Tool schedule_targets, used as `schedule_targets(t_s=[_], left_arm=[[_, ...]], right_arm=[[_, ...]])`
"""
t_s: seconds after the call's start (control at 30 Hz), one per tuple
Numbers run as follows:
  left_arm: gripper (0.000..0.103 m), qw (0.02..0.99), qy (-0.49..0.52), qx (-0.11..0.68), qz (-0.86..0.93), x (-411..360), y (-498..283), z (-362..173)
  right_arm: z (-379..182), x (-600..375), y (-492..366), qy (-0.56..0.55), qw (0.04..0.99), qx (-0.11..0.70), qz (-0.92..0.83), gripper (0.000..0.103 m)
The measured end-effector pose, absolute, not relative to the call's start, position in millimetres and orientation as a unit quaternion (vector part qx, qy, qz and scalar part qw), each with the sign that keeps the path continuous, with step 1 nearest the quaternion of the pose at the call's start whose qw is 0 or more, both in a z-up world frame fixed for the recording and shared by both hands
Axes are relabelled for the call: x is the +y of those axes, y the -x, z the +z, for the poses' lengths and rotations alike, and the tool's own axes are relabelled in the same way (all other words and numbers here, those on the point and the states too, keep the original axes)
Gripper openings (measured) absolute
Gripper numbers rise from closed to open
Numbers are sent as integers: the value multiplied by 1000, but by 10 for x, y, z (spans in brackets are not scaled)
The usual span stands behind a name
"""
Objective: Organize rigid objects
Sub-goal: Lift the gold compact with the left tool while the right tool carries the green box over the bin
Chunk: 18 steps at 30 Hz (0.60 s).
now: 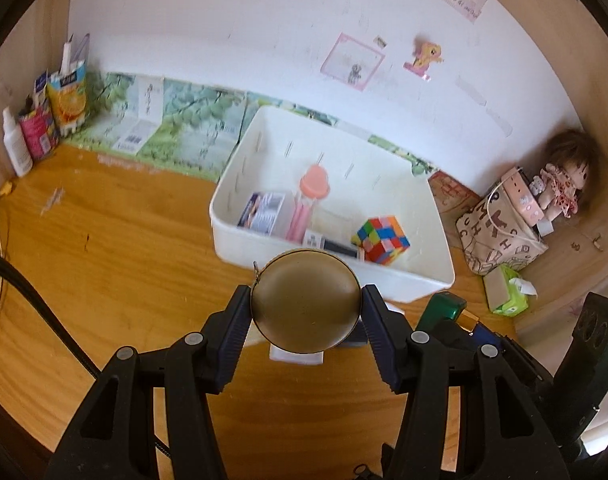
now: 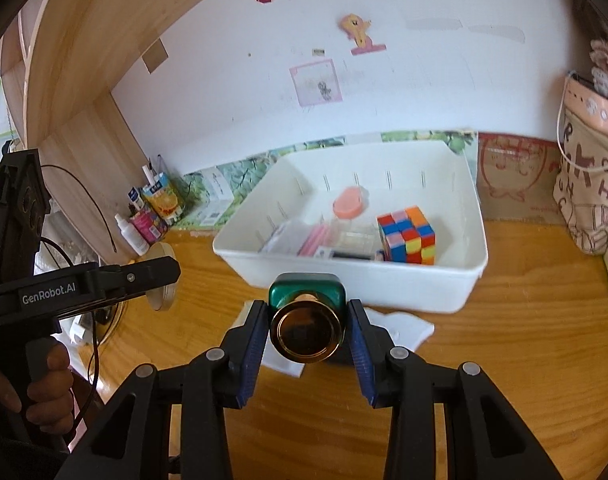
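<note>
A round brass-coloured tin [image 1: 306, 301] is clamped between the two fingers of the left gripper [image 1: 306, 304] at the lower centre of the left wrist view, its flat face turned toward the camera and a small ring seen at its upper left edge. In the right wrist view the same tin is seen edge-on at the left of the frame, held above the wooden desk [image 2: 504, 340] by the left gripper, whose handle is gripped by a hand [image 2: 44, 384] at the lower left. A green bottle with a gold cap [image 2: 307, 322] is pinched between the fingers of the right gripper [image 2: 307, 320] at the lower centre of that view, the cap pointed at the camera. A white sheet of paper [image 2: 404, 326] is seen on the desk just beneath the bottle. A white tray [image 2: 384, 284] is placed behind both grippers, in the middle of each frame. A colourful puzzle cube [image 2: 407, 235] is set at the tray's right, while a pink round-topped item [image 2: 350, 202], a small printed box [image 1: 262, 212] and a dark flat item lie at its left and front. A patterned bag [image 1: 500, 232] and a doll [image 1: 560, 188] are seen at the right of the left wrist view, and cartons with a white bottle [image 1: 17, 144] at its upper left.
</note>
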<state>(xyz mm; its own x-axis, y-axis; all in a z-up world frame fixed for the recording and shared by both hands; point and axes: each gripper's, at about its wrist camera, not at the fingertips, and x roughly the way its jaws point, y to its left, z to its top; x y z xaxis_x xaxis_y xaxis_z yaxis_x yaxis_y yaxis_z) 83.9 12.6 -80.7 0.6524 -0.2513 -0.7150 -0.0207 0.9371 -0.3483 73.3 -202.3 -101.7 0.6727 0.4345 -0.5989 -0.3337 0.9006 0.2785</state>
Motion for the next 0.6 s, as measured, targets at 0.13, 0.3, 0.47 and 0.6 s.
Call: schedule_targets(t_s=[0.13, 0.3, 0.47, 0.6], left_arm=[[59, 903, 152, 396, -69, 146, -1005, -700], [59, 910, 137, 381, -84, 157, -1277, -599], [59, 918, 114, 368, -96, 102, -1579, -566], [59, 917, 109, 370, -104, 68, -1807, -612]], right_arm=[[-894, -1999, -886, -72, 918, 333, 203, 40], [-752, -2007, -1144, -67, 927, 317, 191, 40], [-694, -2013, -1385, -60, 934, 303, 181, 40], [-742, -2016, -1578, -52, 937, 301, 169, 40]])
